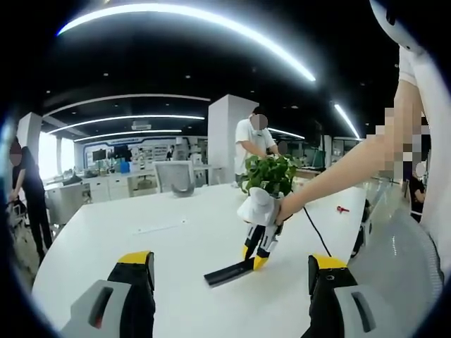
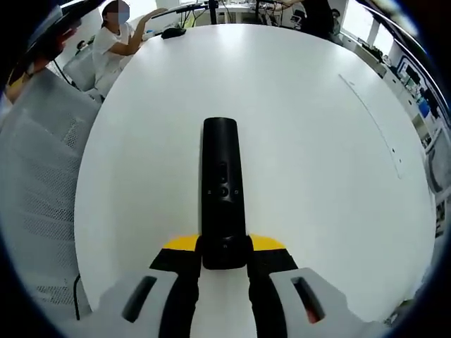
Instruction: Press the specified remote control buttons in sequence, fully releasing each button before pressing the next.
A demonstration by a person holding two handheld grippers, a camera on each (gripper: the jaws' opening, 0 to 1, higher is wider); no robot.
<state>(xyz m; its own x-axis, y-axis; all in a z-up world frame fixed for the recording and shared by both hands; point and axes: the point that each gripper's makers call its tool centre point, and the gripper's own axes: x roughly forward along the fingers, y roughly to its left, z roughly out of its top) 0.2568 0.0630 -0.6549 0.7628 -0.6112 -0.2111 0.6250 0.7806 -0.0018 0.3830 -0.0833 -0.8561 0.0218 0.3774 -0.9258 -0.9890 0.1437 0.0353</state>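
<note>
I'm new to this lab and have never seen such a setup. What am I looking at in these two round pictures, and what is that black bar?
No robot here: a person carries a hand-held two-jaw gripper in each hand, and a fisheye camera rides on each, looking along its jaws.

The left gripper view looks across a white table. Its own jaws, yellow-tipped, stand apart at the bottom with nothing between them. Ahead, the person's hand holds the right gripper, which pinches one end of a black remote control. Behind it stands a potted plant.

The right gripper view looks down along that remote control: its near end sits clamped between the jaws, buttons facing the camera, the rest reaching out over the table.
</note>
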